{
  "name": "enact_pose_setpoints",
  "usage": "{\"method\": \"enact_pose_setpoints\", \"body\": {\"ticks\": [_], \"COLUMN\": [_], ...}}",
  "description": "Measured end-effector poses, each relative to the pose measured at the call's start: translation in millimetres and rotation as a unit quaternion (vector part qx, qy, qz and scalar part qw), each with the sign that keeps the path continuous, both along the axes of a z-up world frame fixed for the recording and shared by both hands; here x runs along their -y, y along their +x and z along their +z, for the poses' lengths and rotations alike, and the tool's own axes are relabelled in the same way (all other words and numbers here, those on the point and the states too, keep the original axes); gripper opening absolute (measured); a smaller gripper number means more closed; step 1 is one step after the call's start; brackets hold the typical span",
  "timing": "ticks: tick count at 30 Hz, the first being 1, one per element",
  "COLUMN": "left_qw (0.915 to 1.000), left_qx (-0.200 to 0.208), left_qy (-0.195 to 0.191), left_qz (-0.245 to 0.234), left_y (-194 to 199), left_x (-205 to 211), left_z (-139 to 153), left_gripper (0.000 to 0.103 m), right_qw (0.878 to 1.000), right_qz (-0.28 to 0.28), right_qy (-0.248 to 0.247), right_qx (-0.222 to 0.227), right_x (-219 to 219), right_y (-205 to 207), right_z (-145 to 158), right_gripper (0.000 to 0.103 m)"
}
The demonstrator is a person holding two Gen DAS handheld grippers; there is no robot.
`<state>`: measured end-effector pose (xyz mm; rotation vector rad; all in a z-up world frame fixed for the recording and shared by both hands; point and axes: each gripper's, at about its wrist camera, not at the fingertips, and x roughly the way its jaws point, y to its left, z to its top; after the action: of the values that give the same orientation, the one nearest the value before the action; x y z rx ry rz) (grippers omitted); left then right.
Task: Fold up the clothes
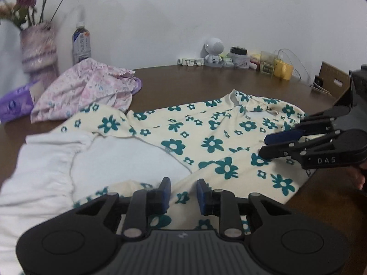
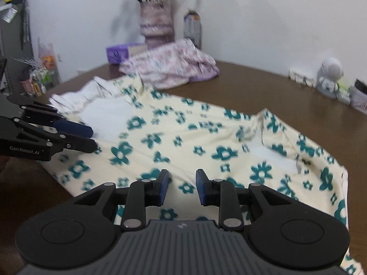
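Right now the flowered garment point(image 1: 206, 137) lies spread flat across the desk point(image 1: 183, 78), its long axis running side to side along the near edge. Both grippers hover over it, left gripper point(image 1: 183, 191) and right gripper point(image 2: 182, 183) about equally close, fingers parted and grasping nothing. A pink garment point(image 1: 91, 84) sits bunched toward the far edge.

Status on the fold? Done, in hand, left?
Done: nothing clearly folded; the pink floral garment lies bunched beside the vase.
In hand: neither claw grips cloth. Left claw and right claw hover open above the cream green-flower shirt.
Left: that shirt, spread on the brown table, overlapping the white garment; then the others.
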<state>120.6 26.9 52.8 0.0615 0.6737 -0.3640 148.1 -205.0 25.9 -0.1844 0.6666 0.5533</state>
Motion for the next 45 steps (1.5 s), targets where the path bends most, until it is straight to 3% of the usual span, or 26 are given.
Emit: {"method": "enact_pose_setpoints", "body": {"ticks": [9, 13, 18, 22, 25, 28, 36, 45], "left_qw": [0.9997, 0.9993, 0.9988, 0.9996, 0.9994, 0.9981, 0.9962, 0.9890], "left_qx": [0.003, 0.003, 0.032, 0.017, 0.000, -0.003, -0.004, -0.010], "left_qy": [-0.021, -0.033, -0.033, -0.024, -0.012, -0.042, -0.060, -0.057], "left_qz": [0.010, 0.016, 0.017, 0.002, 0.031, 0.045, 0.064, 0.136], "left_y": [-1, -2, -19, -24, -18, -15, -21, -72], "left_x": [-10, -13, -10, -10, -13, -24, -33, -70], "left_z": [0, 1, 18, 20, 7, 1, 2, 15], "left_gripper": [0.021, 0.020, 0.021, 0.020, 0.020, 0.020, 0.020, 0.028], "right_qw": [1.000, 0.999, 0.998, 0.998, 0.998, 0.997, 0.994, 0.991], "right_qz": [-0.013, -0.026, -0.048, -0.048, -0.053, -0.069, -0.109, -0.124], "right_qy": [0.019, 0.022, 0.029, 0.047, 0.037, 0.035, 0.026, 0.033], "right_qx": [0.004, 0.006, 0.004, -0.007, -0.001, 0.005, 0.009, 0.024], "right_x": [20, 32, 52, 59, 57, 63, 101, 113], "right_y": [3, 3, 0, -7, -9, -9, -16, -40], "right_z": [-3, -2, 0, 2, 0, 1, -5, 9], "right_gripper": [0.025, 0.019, 0.019, 0.028, 0.028, 0.028, 0.028, 0.032]}}
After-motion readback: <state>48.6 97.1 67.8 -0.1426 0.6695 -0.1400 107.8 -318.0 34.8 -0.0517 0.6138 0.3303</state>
